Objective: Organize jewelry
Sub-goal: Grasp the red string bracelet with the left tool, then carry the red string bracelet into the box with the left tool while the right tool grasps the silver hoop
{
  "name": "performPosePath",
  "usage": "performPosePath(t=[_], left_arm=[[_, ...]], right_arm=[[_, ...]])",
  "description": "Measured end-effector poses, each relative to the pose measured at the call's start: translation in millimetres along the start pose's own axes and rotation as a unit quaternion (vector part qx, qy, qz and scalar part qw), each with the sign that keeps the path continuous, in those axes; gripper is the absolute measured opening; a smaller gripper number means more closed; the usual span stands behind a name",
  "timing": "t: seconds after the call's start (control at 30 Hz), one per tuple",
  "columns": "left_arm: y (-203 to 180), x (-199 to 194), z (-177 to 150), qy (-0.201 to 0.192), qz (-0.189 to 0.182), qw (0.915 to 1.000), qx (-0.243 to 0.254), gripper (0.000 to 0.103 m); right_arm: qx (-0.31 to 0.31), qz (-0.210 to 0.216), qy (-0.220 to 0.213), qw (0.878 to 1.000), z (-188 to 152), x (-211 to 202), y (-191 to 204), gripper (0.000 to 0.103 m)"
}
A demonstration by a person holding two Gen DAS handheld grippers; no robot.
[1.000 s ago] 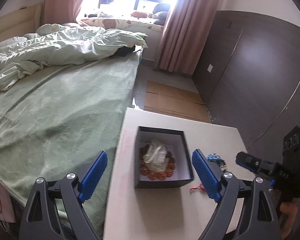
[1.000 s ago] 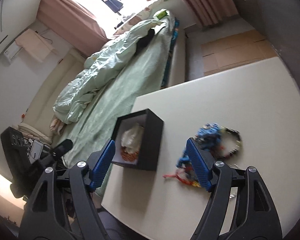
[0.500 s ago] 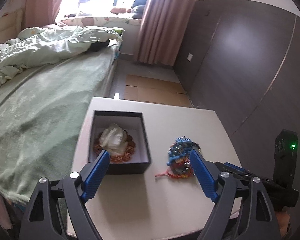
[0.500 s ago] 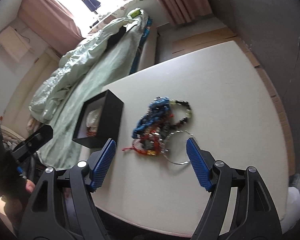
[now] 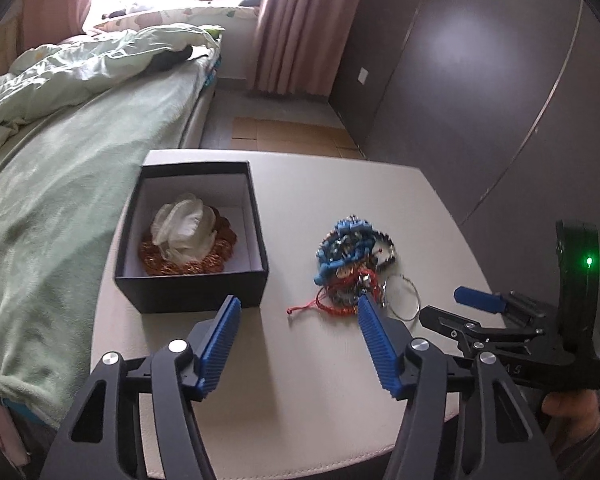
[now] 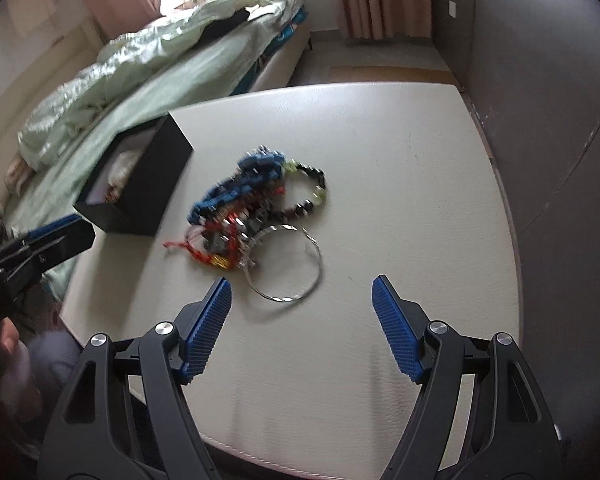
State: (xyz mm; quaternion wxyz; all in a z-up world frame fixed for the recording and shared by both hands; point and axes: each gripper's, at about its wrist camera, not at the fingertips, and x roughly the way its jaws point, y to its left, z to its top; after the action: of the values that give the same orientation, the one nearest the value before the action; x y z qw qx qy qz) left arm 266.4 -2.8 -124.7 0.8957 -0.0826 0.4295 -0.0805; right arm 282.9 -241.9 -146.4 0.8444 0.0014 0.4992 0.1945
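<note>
A tangled pile of jewelry (image 5: 350,262) (image 6: 256,204) lies mid-table: blue beads, red cord, dark beads and a thin silver hoop (image 6: 286,266). An open black box (image 5: 192,236) (image 6: 140,184) to its left holds an orange beaded piece under a pale wrapped lump (image 5: 184,226). My left gripper (image 5: 296,312) hovers in front of the box and the pile; its jaws are closing with nothing between them. My right gripper (image 6: 300,292) is open above the table, just short of the hoop. Its dark body (image 5: 512,332) also shows at the right of the left wrist view.
The jewelry rests on a cream table (image 6: 400,168). A bed with green bedding (image 5: 60,152) runs along its left side. Dark wall panels (image 5: 480,80) stand to the right, pink curtains (image 5: 300,24) at the back. A person's hand (image 5: 572,404) grips the right tool.
Both grippers have sunk and swung toward the jewelry pile. The left jaws have narrowed. The box has slid left in both views and the pile now sits near centre.
</note>
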Motion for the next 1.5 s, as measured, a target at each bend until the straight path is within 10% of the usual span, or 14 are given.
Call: performPosePath(t=[0.93, 1.5], left_arm=[[-17, 86, -6, 0.048, -0.035, 0.9979, 0.025, 0.012], [-17, 14, 5, -0.015, -0.064, 0.9977, 0.016, 0.0]], right_arm=[[-0.076, -0.041, 0.028, 0.996, 9, 36, 22, 0.073], [-0.108, -0.066, 0.012, 0.992, 13, 46, 30, 0.065]])
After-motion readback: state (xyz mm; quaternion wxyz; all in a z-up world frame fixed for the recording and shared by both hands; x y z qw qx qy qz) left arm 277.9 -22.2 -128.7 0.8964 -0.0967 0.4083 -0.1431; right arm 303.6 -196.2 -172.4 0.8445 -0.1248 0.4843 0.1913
